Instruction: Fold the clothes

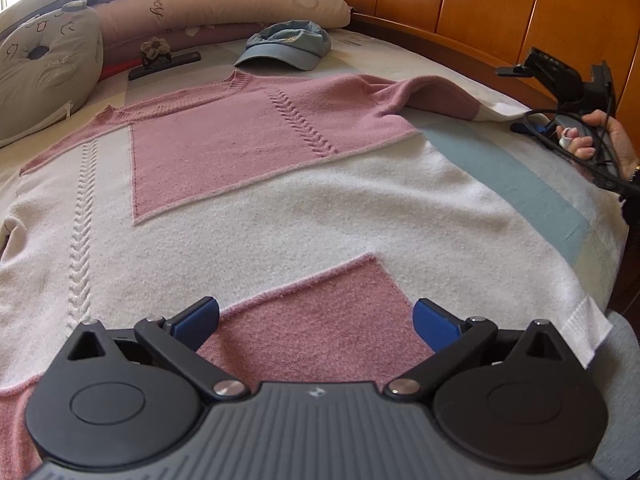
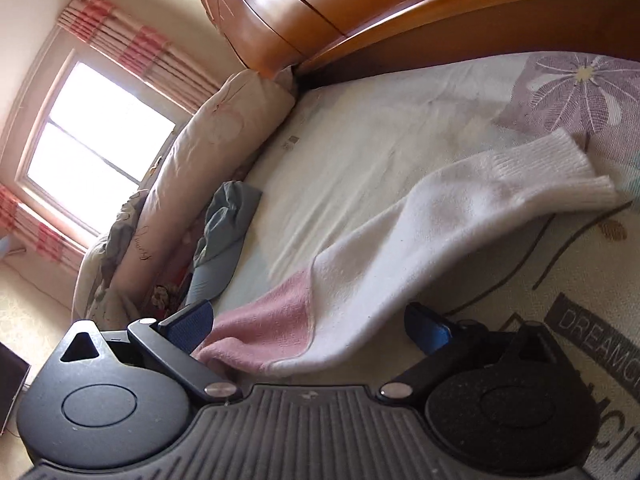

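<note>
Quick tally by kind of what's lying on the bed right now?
Sweaters: 1, the pink and white sweater
Caps: 1, the blue cap
Pillows and cushions: 3, the long pillow, the grey cushion, another pillow behind
Total: 5

Place was home bedroom. Bed (image 2: 360,140) lay under printed flower sheet, serving as landmark. Curved wooden headboard (image 1: 480,12) rose along bed's far edge. Long pillow (image 1: 240,4) with script lettering lay at bed's head end, round cushion (image 1: 44,68) beside it. Blue cap (image 1: 288,46) sat on bed near pillow. Window (image 2: 92,136) with pink striped curtains (image 2: 136,52) stood beyond bed's pillow end. Wallpapered walls, daylight coming in.
</note>
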Demonstrator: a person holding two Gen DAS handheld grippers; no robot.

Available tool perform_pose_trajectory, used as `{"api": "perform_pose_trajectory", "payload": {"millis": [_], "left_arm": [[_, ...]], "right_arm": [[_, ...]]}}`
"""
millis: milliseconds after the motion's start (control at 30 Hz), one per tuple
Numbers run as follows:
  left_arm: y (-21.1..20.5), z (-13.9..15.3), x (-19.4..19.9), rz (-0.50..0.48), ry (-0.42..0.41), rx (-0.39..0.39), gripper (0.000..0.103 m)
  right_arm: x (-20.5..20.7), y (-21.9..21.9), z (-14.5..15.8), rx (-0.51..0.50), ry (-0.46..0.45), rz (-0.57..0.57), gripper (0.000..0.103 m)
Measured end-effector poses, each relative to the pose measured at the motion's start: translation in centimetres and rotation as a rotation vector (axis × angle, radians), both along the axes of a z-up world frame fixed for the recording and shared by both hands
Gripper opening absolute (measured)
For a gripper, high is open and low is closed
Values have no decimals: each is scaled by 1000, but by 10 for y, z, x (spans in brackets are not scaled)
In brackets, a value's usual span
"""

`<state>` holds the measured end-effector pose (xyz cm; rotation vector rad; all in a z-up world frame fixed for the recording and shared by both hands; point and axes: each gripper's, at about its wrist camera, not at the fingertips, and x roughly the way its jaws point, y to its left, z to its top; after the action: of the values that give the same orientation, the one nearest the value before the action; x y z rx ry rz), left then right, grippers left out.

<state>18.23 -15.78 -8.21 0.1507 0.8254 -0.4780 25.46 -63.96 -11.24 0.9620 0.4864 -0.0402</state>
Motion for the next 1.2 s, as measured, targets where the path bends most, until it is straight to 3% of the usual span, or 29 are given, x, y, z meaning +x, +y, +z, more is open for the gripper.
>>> {"api": "perform_pose_trajectory", "payload": {"millis": [133,167,233,267,300,333,367,500,933,1033,1100,1200], "left_arm": [[2,-1,0,7,1,-2,102],[3,-2,0,11,5,-5,102],[5,-3,0,21,13,-9,102],[6,-3,0,22,15,-10,102],[7,-3,-1,22,18,-10,102],[8,-2,-2,21,18,-10,102],[9,-2,-3,20,16,-10,102],[13,0,-4,27,16,-11,102],[12,3,0,39,8,-1,102],[14,5,0,39,0,-4,102],[16,7,0,41,-8,-7,102],[19,9,2,47,-18,-8,102]], "right_arm": [[-8,-15,-11,100,-98,-116,101],[-8,-17,-12,104,-101,-136,96],[-7,-19,-15,84,-71,-184,76],[-7,-22,-19,73,-35,-226,50],[-7,-25,-24,61,5,-270,10],[-7,-29,-32,72,30,-297,3],[-11,-31,-36,91,-16,-304,4],[3,-30,-21,9,41,-264,8],[61,-61,49,-264,19,-163,11],[60,-69,44,-301,119,-216,24],[55,-74,39,-320,197,-269,43],[37,-71,39,-357,211,-323,60]]}}
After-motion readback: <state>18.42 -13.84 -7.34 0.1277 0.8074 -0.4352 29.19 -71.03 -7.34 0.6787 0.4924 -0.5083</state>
